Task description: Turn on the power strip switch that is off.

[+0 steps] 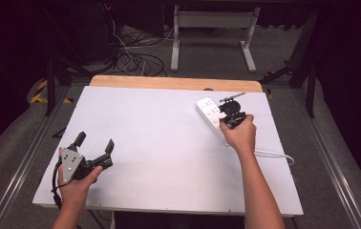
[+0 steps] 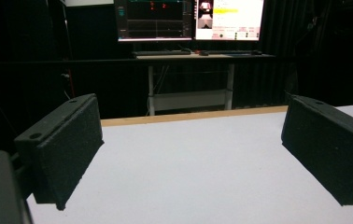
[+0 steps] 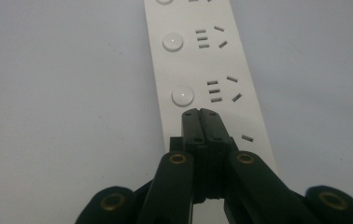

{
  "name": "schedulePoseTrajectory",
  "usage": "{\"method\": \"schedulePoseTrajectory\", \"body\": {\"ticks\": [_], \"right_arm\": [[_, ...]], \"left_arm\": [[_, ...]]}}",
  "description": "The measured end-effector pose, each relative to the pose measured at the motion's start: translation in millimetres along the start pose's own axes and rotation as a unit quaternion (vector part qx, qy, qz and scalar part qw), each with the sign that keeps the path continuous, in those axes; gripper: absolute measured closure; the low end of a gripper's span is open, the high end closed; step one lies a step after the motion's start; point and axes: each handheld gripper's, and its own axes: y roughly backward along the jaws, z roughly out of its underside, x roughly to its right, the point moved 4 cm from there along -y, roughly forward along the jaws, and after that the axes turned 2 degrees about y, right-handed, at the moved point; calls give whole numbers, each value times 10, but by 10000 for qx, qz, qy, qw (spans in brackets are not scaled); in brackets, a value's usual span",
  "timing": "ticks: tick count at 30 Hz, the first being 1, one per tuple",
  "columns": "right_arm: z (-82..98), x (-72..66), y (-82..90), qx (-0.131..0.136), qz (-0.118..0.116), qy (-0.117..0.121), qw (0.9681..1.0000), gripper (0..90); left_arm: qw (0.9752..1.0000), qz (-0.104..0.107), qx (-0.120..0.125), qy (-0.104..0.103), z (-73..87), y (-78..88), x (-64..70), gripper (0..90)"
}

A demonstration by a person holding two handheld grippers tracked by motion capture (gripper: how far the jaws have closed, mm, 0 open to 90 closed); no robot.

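Here the white power strip lies flat on the right half of the white surface, toward the far edge, with its cable trailing off to the right. The right hand-held gripper has its jaws pressed together with nothing between them, and its tip hangs over the strip just beside a round switch button. The left hand-held gripper rests near the front left corner, well apart from the strip, with its jaws spread wide and empty.

The strip looks like a rigid plastic bar, light for its length and smooth enough to slide when pushed from above. Its buttons probably want a short, straight press, so the closed tip suits them better than a grasp. To lift or steady it, the long side edges seem the best hold, since the flat top offers no purchase. The stiff cable may tug the body round.
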Motion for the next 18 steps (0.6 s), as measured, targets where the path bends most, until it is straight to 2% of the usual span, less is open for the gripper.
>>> {"method": "schedulePoseTrajectory", "body": {"ticks": [10,15,18], "right_arm": [[66,7,-106,-239,12,9,9997,900],[71,1,-120,-264,21,11,9996,900],[74,-47,-135,-312,216,72,9993,900]], "left_arm": [[10000,8,-16,-18,2,-3,8,54],[10000,4,-38,-16,9,-8,0,54],[10000,5,-36,-6,8,-6,1,53]]}}
